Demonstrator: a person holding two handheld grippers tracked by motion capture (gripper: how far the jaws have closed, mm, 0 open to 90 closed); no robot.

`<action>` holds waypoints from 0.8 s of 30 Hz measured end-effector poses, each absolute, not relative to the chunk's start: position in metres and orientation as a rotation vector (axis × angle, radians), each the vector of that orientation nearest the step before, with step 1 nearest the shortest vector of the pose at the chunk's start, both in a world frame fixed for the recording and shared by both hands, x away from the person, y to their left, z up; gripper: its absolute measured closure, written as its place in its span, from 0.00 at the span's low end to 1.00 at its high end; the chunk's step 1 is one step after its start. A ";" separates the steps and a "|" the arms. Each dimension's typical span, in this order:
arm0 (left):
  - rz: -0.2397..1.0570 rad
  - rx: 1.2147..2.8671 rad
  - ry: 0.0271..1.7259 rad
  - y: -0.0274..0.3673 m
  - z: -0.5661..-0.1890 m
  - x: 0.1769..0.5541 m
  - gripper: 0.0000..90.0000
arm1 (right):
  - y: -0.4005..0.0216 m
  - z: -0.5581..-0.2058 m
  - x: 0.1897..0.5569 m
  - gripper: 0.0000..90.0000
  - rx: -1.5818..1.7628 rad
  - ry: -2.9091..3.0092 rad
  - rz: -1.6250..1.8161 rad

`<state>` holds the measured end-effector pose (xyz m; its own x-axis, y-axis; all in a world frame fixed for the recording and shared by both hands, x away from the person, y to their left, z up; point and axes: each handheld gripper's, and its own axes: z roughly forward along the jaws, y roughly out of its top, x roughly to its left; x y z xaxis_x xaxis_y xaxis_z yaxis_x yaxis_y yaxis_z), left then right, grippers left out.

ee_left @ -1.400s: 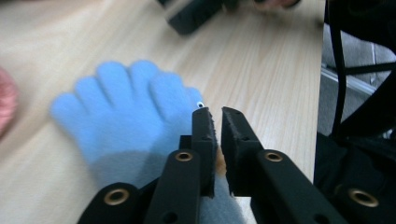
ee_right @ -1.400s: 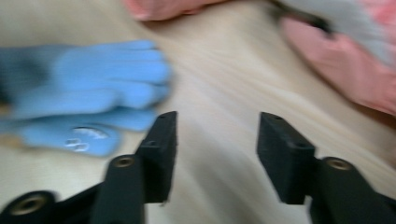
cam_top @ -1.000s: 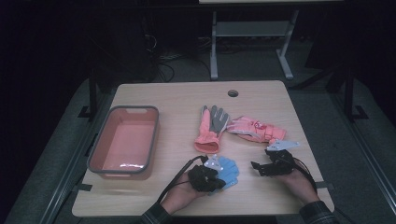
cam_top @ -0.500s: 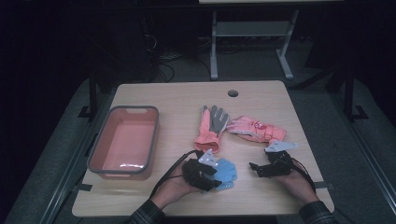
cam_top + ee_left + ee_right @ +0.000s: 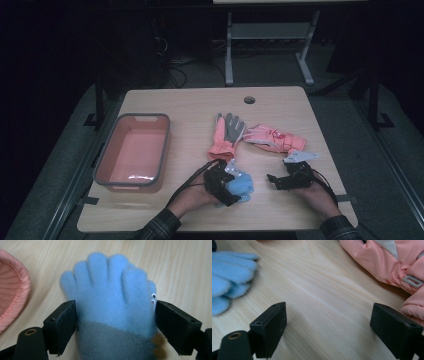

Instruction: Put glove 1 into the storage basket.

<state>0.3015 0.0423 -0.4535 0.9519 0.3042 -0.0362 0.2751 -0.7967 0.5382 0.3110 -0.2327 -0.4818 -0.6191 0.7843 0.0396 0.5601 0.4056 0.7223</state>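
A fluffy blue glove (image 5: pixel 242 184) lies flat on the wooden table near its front edge. My left gripper (image 5: pixel 231 186) is at the glove's cuff end. In the left gripper view the glove (image 5: pixel 110 290) lies between the jaws of that gripper (image 5: pixel 115 320), which have just been opening and stand wide on either side of it. My right gripper (image 5: pixel 274 180) rests to the right of the glove, open over bare wood (image 5: pixel 328 325), with the blue fingers (image 5: pixel 229 277) at its left.
A pink and grey work glove (image 5: pixel 226 132) and a pink mitten (image 5: pixel 270 137) lie mid-table, just beyond both grippers. An empty pink tray (image 5: pixel 102 165) sits at the left. A cable hole (image 5: pixel 249 99) is near the far edge.
The left gripper's jaws have spread apart around the blue glove, and the left hand has shifted slightly. The right hand has kept still.
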 end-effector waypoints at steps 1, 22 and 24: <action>0.079 2.539 0.420 0.041 -0.457 0.300 0.20 | -0.233 -0.482 0.311 0.15 1.169 2.360 1.036; 0.061 2.545 0.355 0.042 -0.451 0.289 0.78 | -0.233 -0.482 0.311 0.15 1.168 2.360 1.036; 0.064 2.546 0.357 0.042 -0.450 0.289 0.79 | -0.233 -0.482 0.311 0.15 1.168 2.360 1.035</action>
<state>0.2888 0.0419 -0.4504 0.9633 0.2666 -0.0297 0.2399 -0.8067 0.5401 0.3110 -0.2328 -0.4818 -0.6190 0.7845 0.0387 0.5597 0.4060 0.7224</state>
